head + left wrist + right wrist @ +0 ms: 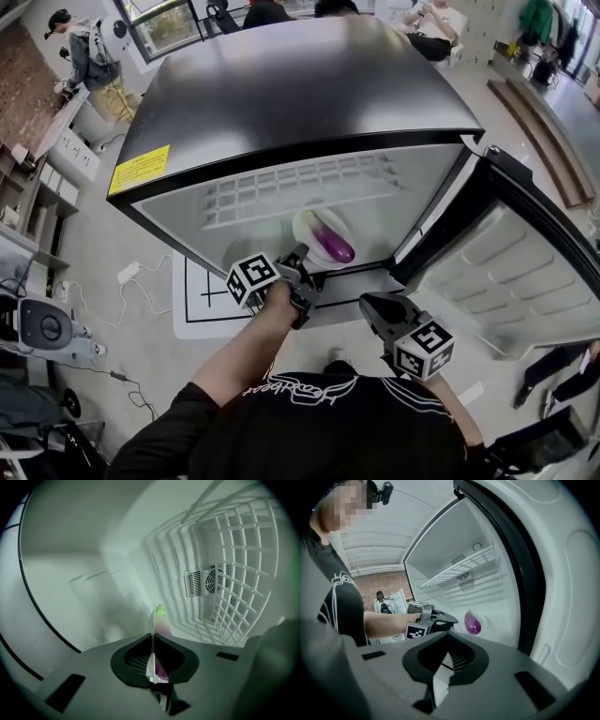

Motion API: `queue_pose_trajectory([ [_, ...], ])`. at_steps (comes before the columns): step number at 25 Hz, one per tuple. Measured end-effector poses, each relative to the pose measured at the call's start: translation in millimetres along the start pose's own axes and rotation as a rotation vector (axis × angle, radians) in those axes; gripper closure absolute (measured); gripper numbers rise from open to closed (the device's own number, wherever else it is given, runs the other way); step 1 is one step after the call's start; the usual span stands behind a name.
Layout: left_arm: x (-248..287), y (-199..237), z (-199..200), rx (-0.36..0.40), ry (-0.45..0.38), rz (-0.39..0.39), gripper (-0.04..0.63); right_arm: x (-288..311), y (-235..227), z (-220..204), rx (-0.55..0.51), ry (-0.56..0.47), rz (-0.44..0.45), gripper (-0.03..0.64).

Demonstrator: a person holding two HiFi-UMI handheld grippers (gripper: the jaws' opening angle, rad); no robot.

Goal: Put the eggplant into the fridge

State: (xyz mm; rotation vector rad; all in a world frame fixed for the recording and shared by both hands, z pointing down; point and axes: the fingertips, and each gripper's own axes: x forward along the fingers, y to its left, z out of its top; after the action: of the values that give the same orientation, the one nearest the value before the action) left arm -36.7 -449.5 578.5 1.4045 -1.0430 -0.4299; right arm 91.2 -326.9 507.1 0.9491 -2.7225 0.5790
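Observation:
A purple eggplant (pixel 335 246) with a green tip lies on a small white plate (pixel 302 228) inside the open fridge (pixel 309 84), below the wire shelf (pixel 300 187). My left gripper (pixel 302 265) is shut on the plate's near rim. In the left gripper view the plate (pixel 152 620) shows edge-on between the jaws, the eggplant (pixel 163 626) just past them. My right gripper (pixel 368 306) hangs in front of the fridge opening, shut and holding nothing. From the right gripper view, the left gripper (pixel 451 618) reaches in with the plate (pixel 482 620) and eggplant (pixel 472 623).
The fridge door (pixel 525 272) stands swung out to the right, its inner shelves facing me. A fan vent (pixel 211 581) sits on the back wall behind the wire shelf (pixel 243 573). A white mat (pixel 202 300) and cables lie on the floor at left. People stand behind the fridge.

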Motion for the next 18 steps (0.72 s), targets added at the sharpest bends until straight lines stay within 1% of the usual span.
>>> queue_pose_trajectory([
  [7, 16.5, 3.1, 10.4, -0.008, -0.006, 0.027, 0.574, 6.6, 0.4, -4.6, 0.012, 0.017, 0.009, 0.611],
  [12, 24.1, 0.4, 12.9, -0.011, -0.001, 0.031, 0.572, 9.0, -0.2, -3.4, 0.019, 0.016, 0.017, 0.611],
  [18, 27.4, 8.8, 15.8, -0.032, -0.010, 0.073, 0.574, 10.1, 0.7, -1.3, 0.023, 0.010, 0.026, 0.611],
])
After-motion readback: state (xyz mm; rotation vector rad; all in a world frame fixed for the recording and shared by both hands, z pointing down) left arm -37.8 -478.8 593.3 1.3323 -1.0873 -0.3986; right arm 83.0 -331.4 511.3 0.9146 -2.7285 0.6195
